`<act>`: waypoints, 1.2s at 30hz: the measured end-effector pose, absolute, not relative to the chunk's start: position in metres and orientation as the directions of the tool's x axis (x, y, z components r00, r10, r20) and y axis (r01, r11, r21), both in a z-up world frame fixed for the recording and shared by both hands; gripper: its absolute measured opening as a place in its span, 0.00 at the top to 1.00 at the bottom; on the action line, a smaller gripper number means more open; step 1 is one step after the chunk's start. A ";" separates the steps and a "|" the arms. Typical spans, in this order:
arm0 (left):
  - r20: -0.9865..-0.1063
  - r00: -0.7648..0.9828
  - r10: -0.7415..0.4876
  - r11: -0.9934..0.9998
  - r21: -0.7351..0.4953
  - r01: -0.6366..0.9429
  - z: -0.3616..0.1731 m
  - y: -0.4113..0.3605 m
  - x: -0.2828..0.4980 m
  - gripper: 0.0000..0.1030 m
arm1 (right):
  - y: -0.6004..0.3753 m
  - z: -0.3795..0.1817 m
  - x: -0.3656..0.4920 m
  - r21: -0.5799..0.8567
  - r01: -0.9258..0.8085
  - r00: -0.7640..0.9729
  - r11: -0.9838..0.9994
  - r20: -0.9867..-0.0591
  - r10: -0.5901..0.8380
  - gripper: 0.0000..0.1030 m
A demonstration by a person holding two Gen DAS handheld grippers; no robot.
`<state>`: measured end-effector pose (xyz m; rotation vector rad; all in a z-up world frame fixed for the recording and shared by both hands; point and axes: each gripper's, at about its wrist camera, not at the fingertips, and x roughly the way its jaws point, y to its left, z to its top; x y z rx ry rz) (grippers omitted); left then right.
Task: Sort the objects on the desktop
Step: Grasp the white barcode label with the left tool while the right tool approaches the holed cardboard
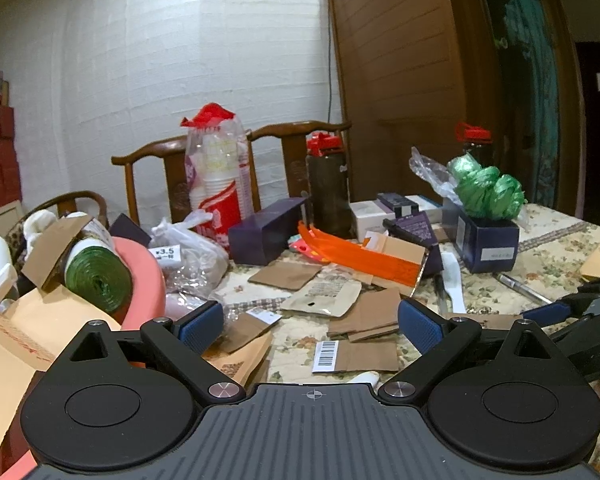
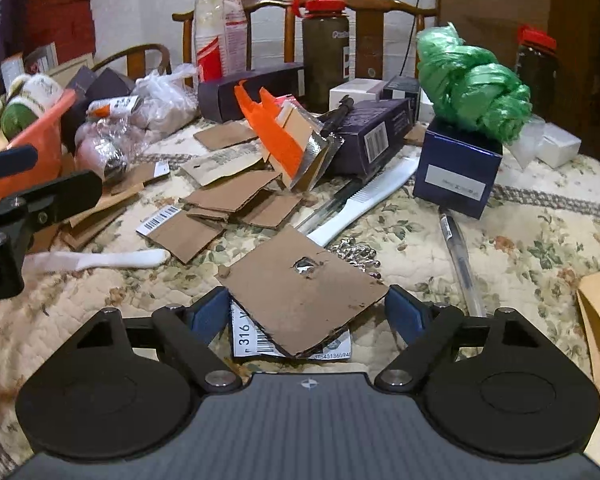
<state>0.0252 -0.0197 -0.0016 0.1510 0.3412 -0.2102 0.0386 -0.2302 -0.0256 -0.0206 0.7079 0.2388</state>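
A floral-cloth table [image 2: 520, 248] is littered with brown cardboard scraps, boxes, pens and a white comb [image 2: 364, 204]. My right gripper [image 2: 308, 312] is open, its blue pads on either side of a torn cardboard piece [image 2: 300, 292] with a hole, lying on a barcode label [image 2: 252, 340]. I cannot tell if the pads touch it. My left gripper [image 1: 310, 326] is open and empty above cardboard scraps [image 1: 364, 320] and a barcoded piece [image 1: 356, 356]. It also shows at the left edge of the right wrist view [image 2: 16, 196].
An orange-pink basin [image 1: 148, 280] at left holds a green bag roll [image 1: 98, 276] and envelopes. Purple boxes [image 1: 268, 232], an orange plastic piece [image 1: 360, 256], dark bottles [image 1: 328, 188], a cup sleeve [image 1: 216, 172], green plastic wad [image 1: 488, 188], pens [image 2: 456, 256] and wooden chairs stand behind.
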 end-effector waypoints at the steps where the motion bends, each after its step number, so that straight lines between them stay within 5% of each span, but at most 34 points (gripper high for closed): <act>1: -0.347 0.921 -0.178 0.967 0.111 0.229 -0.002 -0.020 0.026 0.03 | -0.233 -0.025 0.038 0.082 -0.219 0.733 0.972 -0.644 0.220 0.16; 13: -0.347 0.921 -0.179 0.965 0.119 0.232 -0.002 -0.022 0.024 0.03 | -0.278 -0.007 0.036 0.398 -0.174 0.717 0.901 -0.576 0.393 0.16; 22: -0.405 0.868 -0.287 0.915 0.154 0.374 -0.017 -0.054 0.021 0.03 | -0.300 -0.002 0.036 0.340 -0.051 0.783 0.939 -0.570 0.249 0.16; 29: -0.550 0.755 -0.357 0.858 0.128 0.498 -0.035 -0.081 0.055 0.05 | -0.312 0.004 0.029 0.395 -0.065 0.803 0.916 -0.525 0.283 0.16; 36: -0.598 0.652 -0.467 0.771 0.085 0.631 -0.040 -0.108 0.062 0.05 | -0.307 0.007 0.030 0.397 -0.090 0.796 0.913 -0.523 0.305 0.16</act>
